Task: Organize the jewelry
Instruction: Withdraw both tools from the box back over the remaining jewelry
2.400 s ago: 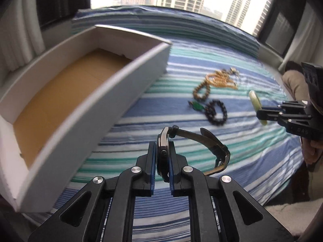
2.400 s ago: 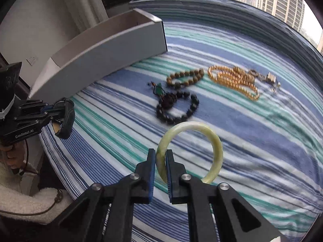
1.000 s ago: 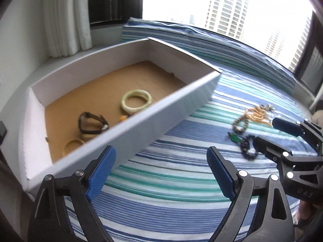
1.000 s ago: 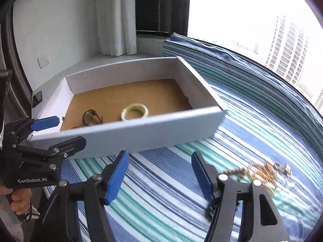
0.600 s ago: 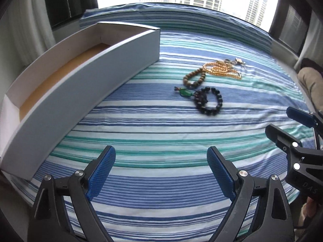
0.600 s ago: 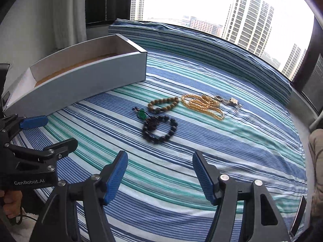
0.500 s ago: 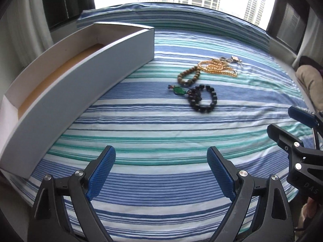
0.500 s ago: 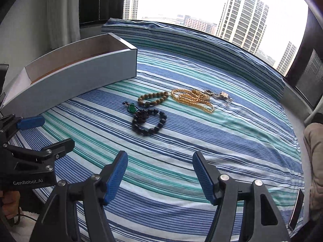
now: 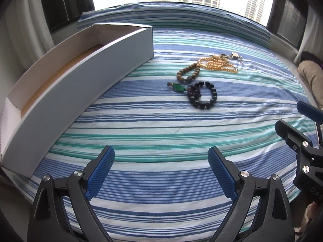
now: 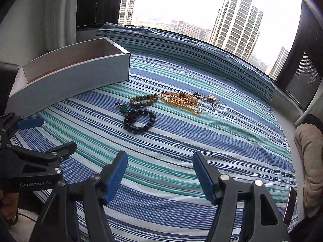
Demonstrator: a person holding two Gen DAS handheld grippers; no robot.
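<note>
Hovering low over the near edge of a striped bed [image 9: 161, 121], the left gripper [image 9: 161, 169] has its jaws spread wide with nothing between the blue pads [image 9: 101, 169]. In the right wrist view the right gripper [image 10: 160, 173] does the same, jaws wide apart and empty above the bed [image 10: 222, 141]. Each gripper shows in the other's view: the right one at 3 o'clock in the left view [image 9: 302, 145], the left one at 9 o'clock in the right view [image 10: 32, 157], both parted.

Farther up the bed, toward 12 o'clock from the left gripper, lies a black bracelet [image 9: 202, 97] with a green pendant [image 9: 178, 87] touching its 9 o'clock side. Just beyond is a brown bracelet [image 9: 187, 73], and past that a gold necklace [image 9: 219, 64] in a loose heap, with a small silver piece [image 9: 235, 55] at its far end. The right view shows the same run: black bracelet [image 10: 141, 121], pendant [image 10: 124, 107], brown bracelet [image 10: 143, 99], necklace [image 10: 181, 99], silver piece [image 10: 210, 97].

A long white box [image 9: 80, 76] sits at 10 o'clock, well apart from the jewelry, its brown floor partly visible; what lies inside cannot be seen. In the right view it stands at 10 o'clock too [image 10: 70, 80].
</note>
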